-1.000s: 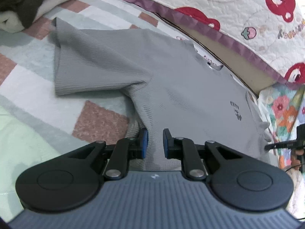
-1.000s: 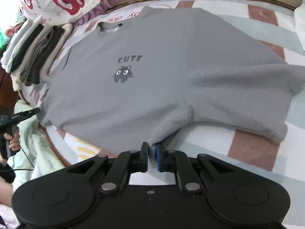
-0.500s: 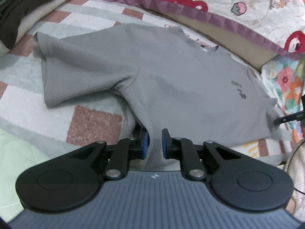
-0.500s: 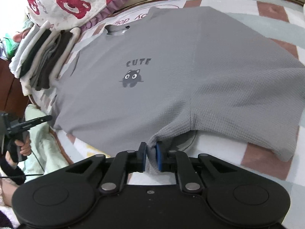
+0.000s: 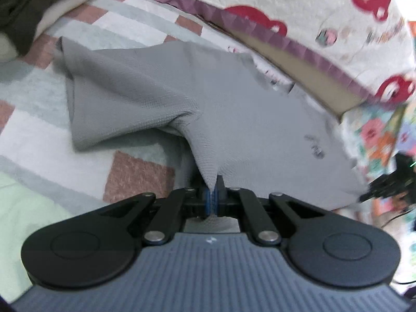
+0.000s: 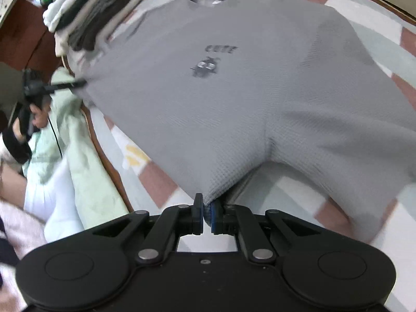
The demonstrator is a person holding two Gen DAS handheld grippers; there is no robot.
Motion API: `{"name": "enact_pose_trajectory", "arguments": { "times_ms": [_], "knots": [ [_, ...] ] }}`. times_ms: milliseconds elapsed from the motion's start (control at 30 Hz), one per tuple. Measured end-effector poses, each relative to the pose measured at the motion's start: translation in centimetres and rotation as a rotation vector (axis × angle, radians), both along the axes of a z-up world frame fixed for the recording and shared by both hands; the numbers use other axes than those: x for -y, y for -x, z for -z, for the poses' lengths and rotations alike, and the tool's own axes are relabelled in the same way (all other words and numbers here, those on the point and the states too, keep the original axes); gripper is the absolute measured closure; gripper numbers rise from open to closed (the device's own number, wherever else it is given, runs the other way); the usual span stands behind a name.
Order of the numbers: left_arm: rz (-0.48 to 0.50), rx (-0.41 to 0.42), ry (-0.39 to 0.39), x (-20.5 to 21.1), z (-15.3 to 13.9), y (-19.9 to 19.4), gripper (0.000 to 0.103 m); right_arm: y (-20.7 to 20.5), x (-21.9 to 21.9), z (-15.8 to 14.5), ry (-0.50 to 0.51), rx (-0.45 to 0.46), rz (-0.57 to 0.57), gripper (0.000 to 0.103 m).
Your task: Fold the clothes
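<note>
Here we have the grey T-shirt (image 6: 234,98) lying face up, print showing, spread across the checked bedcover (image 5: 46,119) on the bed, with a stack of folded clothes (image 6: 85,18) just beside its collar end. Our left gripper (image 5: 213,199) has its jaws pressed together on a pinch of the shirt's side seam below one sleeve, the cloth rising in a small peak into the blue pads; our right gripper (image 6: 205,213) has its jaws pinching the opposite side under the other sleeve (image 6: 351,140), with a little fabric bunched between them. Both pinches look shallow to us, taken near the very edge of the cloth, so a quick lift or a pull sideways could let the waffle knit slide out of one pair of jaws, and the shirt would sag on that side and fold crooked. If our two hands rise unevenly, the body could twist and the sleeves could tuck under in creases. Both views are blurred, so we cannot tell whether each pinch holds both layers of the shirt or only the top one; with one layer alone, the shirt would open up rather than fold.
</note>
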State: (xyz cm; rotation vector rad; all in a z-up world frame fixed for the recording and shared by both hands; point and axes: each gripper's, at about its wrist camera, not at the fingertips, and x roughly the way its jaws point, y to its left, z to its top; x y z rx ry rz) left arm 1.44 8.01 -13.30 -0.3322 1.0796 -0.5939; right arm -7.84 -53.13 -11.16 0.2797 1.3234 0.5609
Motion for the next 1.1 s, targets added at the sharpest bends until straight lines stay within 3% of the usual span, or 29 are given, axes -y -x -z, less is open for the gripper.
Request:
{"name": "enact_pose_trajectory", "arguments": {
  "times_ms": [133,300,367,433,500,667,933,1000,1100],
  "knots": [
    [0.014,0.01,-0.005,-0.1,-0.3,0.4,0.101,0.2,-0.2,0.7,0.038,-0.006,-0.075,0.096],
    [0.009,0.075,0.043,-1.2,-2.8,0.8,0.1,1.5,0.1,-2.4,0.019,0.106,-0.085,0.096],
    [0.037,0.045,0.011,-0.8,-1.9,1.2,0.101,2.2,0.2,-2.7,0.063,0.118,-0.113,0.096],
    [0.095,0.015,-0.069,0.3,-0.4,1.6,0.1,2.1,-0.8,-1.6,0.112,0.089,-0.161,0.096],
    [0.177,0.036,-0.165,1.5,0.6,2.1,0.1,2.0,-1.9,-0.4,0.16,0.06,-0.209,0.096],
    [0.266,0.058,-0.317,3.1,0.5,2.8,0.1,1.5,-4.2,0.9,0.275,0.023,-0.31,0.096],
    [0.238,0.037,-0.41,1.7,-1.3,2.9,0.097,2.3,-4.8,-0.2,0.463,0.013,-0.368,0.09],
    [0.214,0.043,-0.392,1.1,-2.7,2.5,0.097,2.9,-4.1,-1.3,0.526,0.033,-0.36,0.089],
    [0.163,0.101,-0.315,1.1,-5.3,0.8,0.093,2.4,-2.8,-4.5,0.461,0.136,-0.235,0.08]
  ]
}}
